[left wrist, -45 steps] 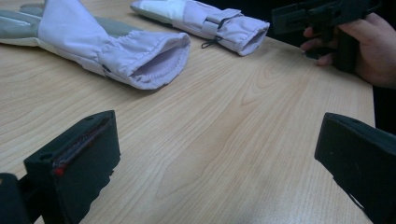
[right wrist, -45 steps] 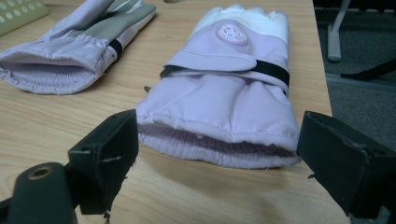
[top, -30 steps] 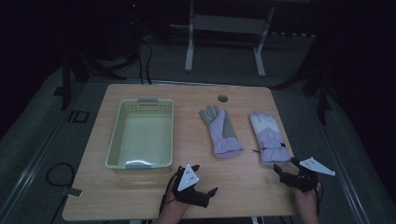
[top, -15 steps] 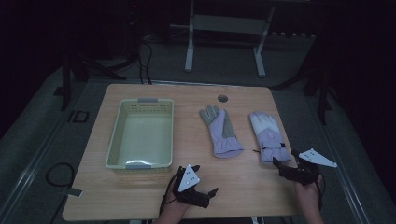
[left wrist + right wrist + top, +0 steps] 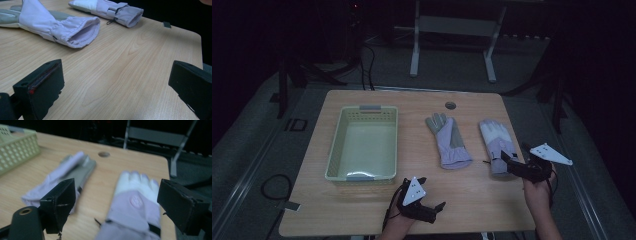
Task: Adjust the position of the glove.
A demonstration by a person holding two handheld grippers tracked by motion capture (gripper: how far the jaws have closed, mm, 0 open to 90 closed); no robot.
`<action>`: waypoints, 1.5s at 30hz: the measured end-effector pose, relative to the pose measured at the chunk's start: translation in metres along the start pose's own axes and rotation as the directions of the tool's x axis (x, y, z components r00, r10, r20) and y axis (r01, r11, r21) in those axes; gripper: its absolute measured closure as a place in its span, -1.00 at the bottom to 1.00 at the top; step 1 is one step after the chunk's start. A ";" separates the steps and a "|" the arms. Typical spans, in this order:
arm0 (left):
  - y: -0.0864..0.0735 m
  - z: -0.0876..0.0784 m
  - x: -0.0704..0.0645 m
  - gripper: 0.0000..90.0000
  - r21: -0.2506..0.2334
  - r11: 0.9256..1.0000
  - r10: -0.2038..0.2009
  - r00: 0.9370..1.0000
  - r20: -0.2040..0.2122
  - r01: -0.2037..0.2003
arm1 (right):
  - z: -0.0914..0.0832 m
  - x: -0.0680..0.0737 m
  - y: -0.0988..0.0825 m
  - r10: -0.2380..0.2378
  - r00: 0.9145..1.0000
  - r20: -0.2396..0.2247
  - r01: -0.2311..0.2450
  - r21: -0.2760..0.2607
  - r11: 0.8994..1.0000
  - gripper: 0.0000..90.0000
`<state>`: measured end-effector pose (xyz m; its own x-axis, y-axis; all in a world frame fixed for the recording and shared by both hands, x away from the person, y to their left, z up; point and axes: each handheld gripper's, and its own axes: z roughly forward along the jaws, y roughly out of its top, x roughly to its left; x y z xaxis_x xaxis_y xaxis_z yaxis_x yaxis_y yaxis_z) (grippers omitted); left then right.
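Note:
Two pale lilac work gloves lie flat on the wooden table (image 5: 412, 107). The left glove (image 5: 447, 142) shows a grey palm. The right glove (image 5: 498, 142) has a white back. My right gripper (image 5: 513, 156) stands open at the right glove's cuff, and in the right gripper view the glove (image 5: 135, 205) lies between and beyond the wide-apart jaws (image 5: 120, 202). My left gripper (image 5: 432, 192) rests near the table's front edge, open and holding nothing. In the left gripper view, its jaws (image 5: 115, 82) face both cuffs, the nearer glove (image 5: 57, 27) and the farther one (image 5: 117, 12).
A pale green slotted basket (image 5: 334, 150) stands on the left half of the table; its corner (image 5: 15, 147) appears in the right gripper view. A round cable hole (image 5: 450, 105) sits near the far edge. A metal stand (image 5: 452, 30) stands on the floor behind.
My right gripper has moved left and forward, from off the table's right edge to the right glove's cuff. The left gripper has stayed put.

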<state>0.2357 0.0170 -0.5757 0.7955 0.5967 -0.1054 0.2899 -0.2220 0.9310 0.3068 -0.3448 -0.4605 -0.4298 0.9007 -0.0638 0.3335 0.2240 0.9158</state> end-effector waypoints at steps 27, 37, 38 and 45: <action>0.000 0.000 0.000 -0.99 0.001 1.000 -0.003 1.000 0.017 0.003 | 0.100 0.040 0.046 0.002 0.983 -0.185 0.022 0.126 0.992 -0.51; 0.000 0.000 0.000 -0.99 0.001 1.000 -0.003 1.000 0.026 0.003 | 0.131 0.052 0.043 0.019 0.974 -0.227 0.024 0.185 0.982 -0.46; 0.000 0.000 0.000 -0.99 0.001 1.000 -0.003 1.000 0.025 0.003 | 0.133 0.053 0.042 0.014 0.974 -0.226 0.029 0.187 0.982 -0.40; 0.000 0.000 0.001 -0.99 0.003 1.000 -0.001 1.000 0.030 0.001 | 0.155 0.056 0.034 0.031 0.970 -0.243 0.029 0.240 0.970 -0.27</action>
<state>0.2362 0.0173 -0.5757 0.8107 0.5736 -0.1172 0.2927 -0.2237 0.9297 0.4244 -0.2284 -0.4946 -0.6100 0.7898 0.0633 0.5124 0.3323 0.7918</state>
